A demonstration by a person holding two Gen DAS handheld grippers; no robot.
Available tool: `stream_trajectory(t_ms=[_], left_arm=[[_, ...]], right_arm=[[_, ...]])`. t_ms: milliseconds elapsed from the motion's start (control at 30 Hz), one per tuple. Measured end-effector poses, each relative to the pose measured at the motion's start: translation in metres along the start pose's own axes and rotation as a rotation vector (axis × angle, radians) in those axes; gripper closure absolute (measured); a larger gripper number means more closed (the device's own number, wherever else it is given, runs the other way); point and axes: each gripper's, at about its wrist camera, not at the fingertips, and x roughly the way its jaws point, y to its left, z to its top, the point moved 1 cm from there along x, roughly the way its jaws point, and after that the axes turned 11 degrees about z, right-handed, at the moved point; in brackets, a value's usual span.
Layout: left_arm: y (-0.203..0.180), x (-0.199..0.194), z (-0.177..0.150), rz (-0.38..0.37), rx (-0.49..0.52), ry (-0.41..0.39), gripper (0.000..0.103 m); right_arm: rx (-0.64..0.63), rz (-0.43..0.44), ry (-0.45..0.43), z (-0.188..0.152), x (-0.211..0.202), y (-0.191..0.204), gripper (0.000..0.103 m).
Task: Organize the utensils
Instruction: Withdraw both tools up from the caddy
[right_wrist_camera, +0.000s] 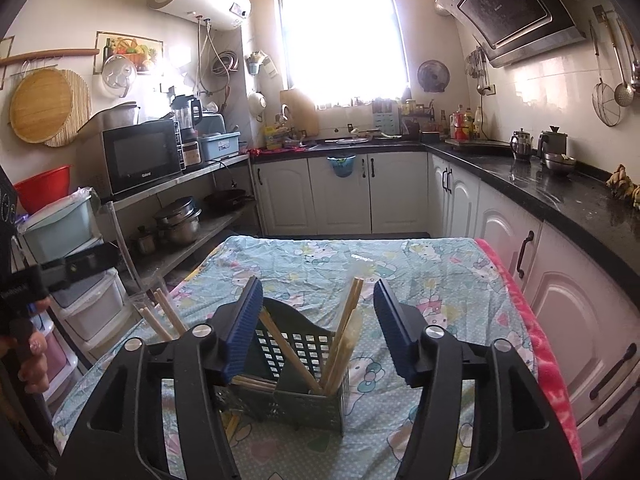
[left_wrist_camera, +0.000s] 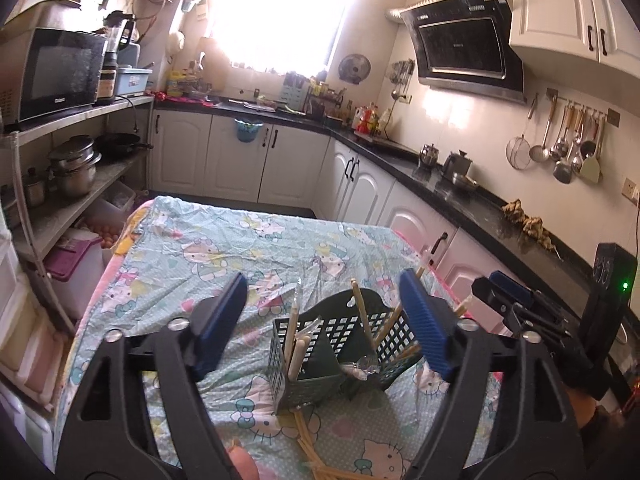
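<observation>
A dark green perforated utensil basket [left_wrist_camera: 316, 344] stands on the table's cartoon-print cloth [left_wrist_camera: 224, 240]. Wooden chopsticks [left_wrist_camera: 296, 336] lean upright in its compartments, and a clear plastic-wrapped item [left_wrist_camera: 362, 368] lies inside. My left gripper [left_wrist_camera: 322, 284] is open, its blue pads on either side of the basket and touching nothing. More chopsticks [left_wrist_camera: 312, 448] lie loose on the cloth in front of the basket. In the right wrist view the basket [right_wrist_camera: 296, 360] sits between my open right gripper [right_wrist_camera: 318, 286], with chopsticks [right_wrist_camera: 344, 336] leaning out of it; the pads hold nothing.
A black counter [right_wrist_camera: 560, 196] with kettles runs along the right, white cabinets [right_wrist_camera: 340, 192] at the back. Shelves with a microwave [right_wrist_camera: 140, 156] and pots stand on the left beside plastic drawers [right_wrist_camera: 92, 308]. A pink blanket edge [right_wrist_camera: 532, 332] borders the table's right side.
</observation>
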Motion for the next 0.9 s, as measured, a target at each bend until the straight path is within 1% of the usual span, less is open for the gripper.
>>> stream_trajectory(t_ms=[67,167,367,500,900], left_arm=[[0.002,-0.005,0.001,0.001,-0.007,-0.01,0.019],[0.004,-0.012,0.002,-0.004,-0.019,-0.023,0.011],[0.006,-0.026,0.0,-0.008,-0.028,-0.038,0.011],[0.009,-0.032,-0.003,-0.008,-0.035,-0.043,0.011],[0.013,-0.053,-0.023,-0.011,-0.042,-0.038,0.011]], right_arm=[[-0.005,-0.001,-0.003,0.001,-0.004,0.0,0.044],[-0.013,-0.002,-0.008,0.002,-0.01,0.003,0.042],[-0.028,0.005,-0.02,0.003,-0.021,0.01,0.038],[-0.039,0.01,-0.027,0.003,-0.03,0.015,0.038],[-0.066,0.028,-0.03,-0.005,-0.053,0.027,0.036]])
